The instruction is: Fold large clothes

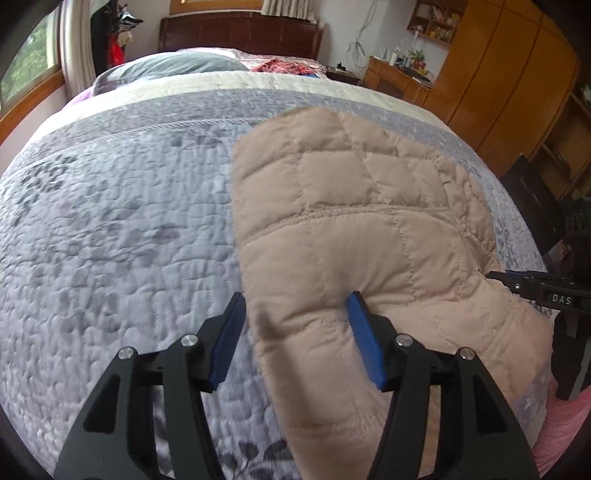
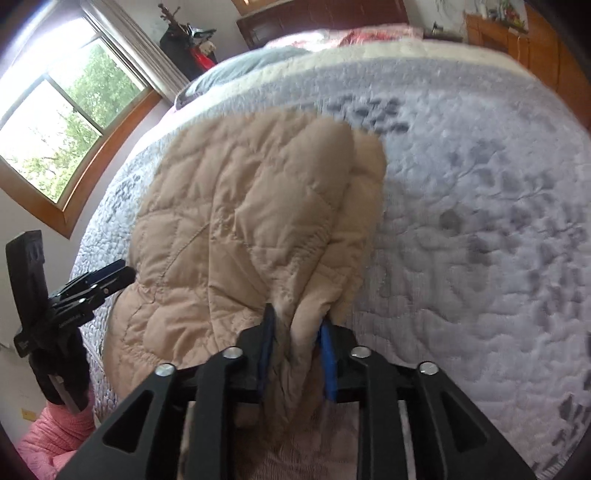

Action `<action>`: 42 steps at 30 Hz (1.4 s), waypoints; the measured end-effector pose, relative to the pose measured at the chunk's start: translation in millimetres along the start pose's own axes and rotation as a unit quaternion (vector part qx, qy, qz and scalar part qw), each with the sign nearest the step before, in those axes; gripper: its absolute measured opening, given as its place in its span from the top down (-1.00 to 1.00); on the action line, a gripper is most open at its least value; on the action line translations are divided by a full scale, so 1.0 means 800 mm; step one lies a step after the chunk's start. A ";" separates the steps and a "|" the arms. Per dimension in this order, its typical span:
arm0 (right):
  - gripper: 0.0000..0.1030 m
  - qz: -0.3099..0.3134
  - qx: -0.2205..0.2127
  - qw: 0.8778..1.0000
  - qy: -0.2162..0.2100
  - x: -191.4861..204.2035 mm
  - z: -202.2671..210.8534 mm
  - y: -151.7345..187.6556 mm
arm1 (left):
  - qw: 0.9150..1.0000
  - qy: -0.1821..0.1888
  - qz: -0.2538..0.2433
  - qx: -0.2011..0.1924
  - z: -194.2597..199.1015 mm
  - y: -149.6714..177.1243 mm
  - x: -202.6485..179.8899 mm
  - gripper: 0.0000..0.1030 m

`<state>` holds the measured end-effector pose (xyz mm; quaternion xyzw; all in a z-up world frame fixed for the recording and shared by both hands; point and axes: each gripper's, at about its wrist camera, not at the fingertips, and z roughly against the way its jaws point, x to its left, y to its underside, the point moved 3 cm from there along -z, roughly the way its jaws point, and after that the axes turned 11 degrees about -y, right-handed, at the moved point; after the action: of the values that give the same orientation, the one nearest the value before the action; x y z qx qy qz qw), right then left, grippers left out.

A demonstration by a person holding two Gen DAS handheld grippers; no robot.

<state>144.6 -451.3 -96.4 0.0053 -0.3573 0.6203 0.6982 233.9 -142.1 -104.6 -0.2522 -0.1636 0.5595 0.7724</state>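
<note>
A beige quilted jacket lies folded on the grey-blue bedspread. My left gripper is open, its blue pads straddling the jacket's near left edge, the right pad pressing into the fabric. In the right wrist view the jacket lies left of centre. My right gripper is shut on a bunched fold of the jacket's near right edge. The right gripper shows at the right edge of the left wrist view; the left gripper shows at the left of the right wrist view.
The bedspread covers a large bed with a dark headboard and pillows at the far end. A wooden wardrobe stands right, a window left. Pink fabric lies off the bed's near edge.
</note>
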 end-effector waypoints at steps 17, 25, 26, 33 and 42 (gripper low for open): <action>0.50 0.121 -0.011 0.993 0.005 0.106 0.051 0.053 | 0.999 0.023 -0.017 -0.045 0.084 0.049 -0.039 -0.06; 0.50 0.098 0.002 0.995 0.006 0.084 0.029 0.068 | 1.000 0.009 -0.022 -0.015 0.051 0.063 -0.039 0.00; 0.50 0.094 0.004 0.996 0.004 0.081 0.026 0.070 | 1.000 0.008 -0.023 -0.012 0.047 0.065 -0.039 -0.01; 0.50 0.074 0.011 0.997 -0.010 0.064 0.009 0.081 | 0.999 0.007 -0.031 -0.006 0.033 0.073 -0.040 -0.03; 0.53 0.066 0.015 0.998 -0.014 0.056 -0.007 0.087 | 0.999 0.008 -0.037 -0.004 0.021 0.079 -0.040 -0.06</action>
<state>85.6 -393.9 -108.1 0.0010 -0.3569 0.6701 0.6508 165.3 -153.0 -125.9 -0.2533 -0.1689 0.5277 0.7930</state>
